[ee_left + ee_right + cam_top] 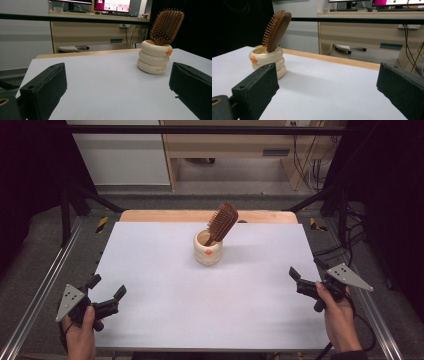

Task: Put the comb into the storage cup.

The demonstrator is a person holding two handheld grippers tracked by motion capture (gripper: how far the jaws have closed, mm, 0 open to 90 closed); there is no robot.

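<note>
A cream ringed cup with a small orange mark stands near the far middle of the white table top. A brown wooden hairbrush stands in it handle down, head leaning to the right, bristles facing left in the high view. My left gripper is open at the table's near left corner, far from the cup. At the right edge my right gripper is open too, with nothing between its jaws.
Metal frame rails run along both sides of the table. A strip of wooden table edge shows behind the white top. Beyond it stand a desk with monitors and cables on the floor.
</note>
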